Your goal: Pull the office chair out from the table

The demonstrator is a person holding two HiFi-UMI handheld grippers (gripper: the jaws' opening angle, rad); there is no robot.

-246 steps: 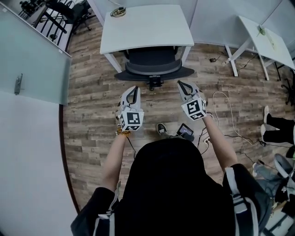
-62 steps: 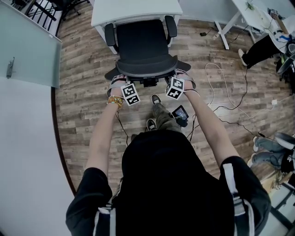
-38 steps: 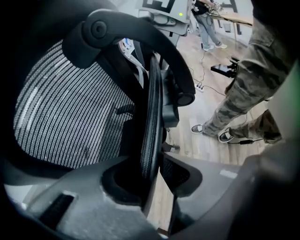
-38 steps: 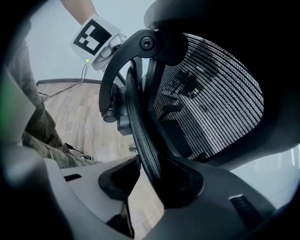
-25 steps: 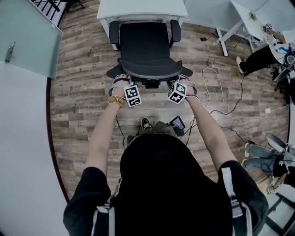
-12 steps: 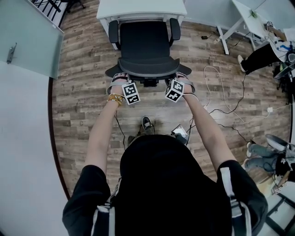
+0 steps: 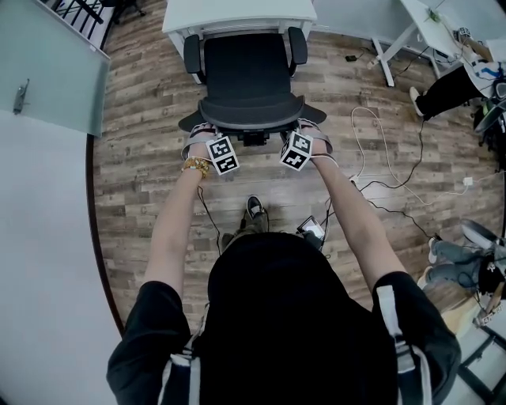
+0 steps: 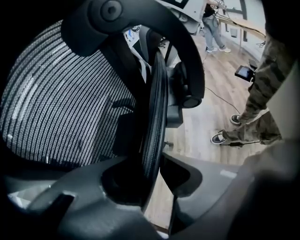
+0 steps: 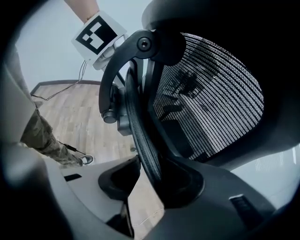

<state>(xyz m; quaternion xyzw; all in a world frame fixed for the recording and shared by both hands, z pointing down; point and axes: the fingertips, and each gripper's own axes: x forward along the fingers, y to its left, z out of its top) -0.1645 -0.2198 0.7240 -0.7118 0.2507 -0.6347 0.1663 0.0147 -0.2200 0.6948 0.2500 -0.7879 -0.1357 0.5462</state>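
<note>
The black office chair (image 7: 247, 75) stands out from the white table (image 7: 237, 13), seat in full view, its backrest nearest me. My left gripper (image 7: 204, 133) is shut on the left part of the backrest's rim (image 8: 154, 117); the rim runs straight between its jaws. My right gripper (image 7: 308, 130) is shut on the right part of the same rim (image 9: 140, 136). In the left gripper view the mesh back (image 8: 61, 108) fills the left side. In the right gripper view the mesh (image 9: 211, 93) fills the right side, and the left gripper's marker cube (image 9: 99, 33) shows above.
My own feet (image 7: 254, 208) stand just behind the chair, beside a small screen device (image 7: 312, 229) on the wood floor. Cables (image 7: 379, 170) trail at the right. A second table (image 7: 431, 20) and a person (image 7: 451, 79) are at the far right; a glass door (image 7: 47, 71) is on the left.
Ten seconds ago the chair was tucked under the table and both grippers hung open, apart from it. Now both grip its backrest and the seat is out. Over the last second little moved.
</note>
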